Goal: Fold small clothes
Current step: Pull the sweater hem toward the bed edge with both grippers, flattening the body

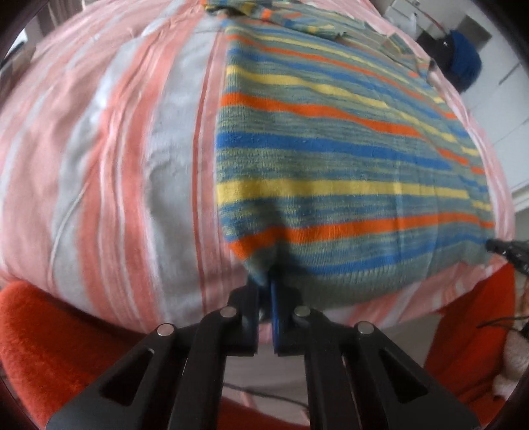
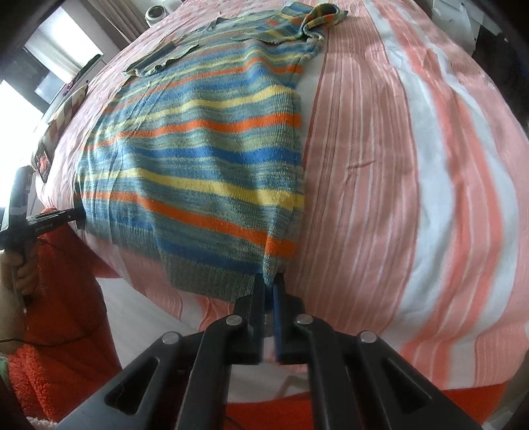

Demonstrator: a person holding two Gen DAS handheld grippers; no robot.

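Observation:
A knitted sweater [image 1: 330, 158] striped in blue, yellow, orange and grey-green lies flat on the bed, with its hem toward me and its sleeves folded across the far end [image 2: 297, 20]. My left gripper [image 1: 265, 286] is shut on the hem's left corner, where the fabric bunches between its jaws. My right gripper [image 2: 271, 282] is shut on the hem's right corner [image 2: 274, 261]. Each gripper shows at the edge of the other's view: the right gripper [image 1: 506, 248] at the sweater's right corner, and the left gripper [image 2: 71, 216] at the left corner, held by a hand [image 2: 20, 274].
The bed is covered with a pink, orange and white striped sheet [image 2: 413, 165]. The person's orange fleece garment [image 1: 39, 330] fills the near edge below both grippers. A blue and black bundle [image 1: 463, 63] sits beyond the bed at the right. A window [image 2: 62, 43] and small items lie at the left.

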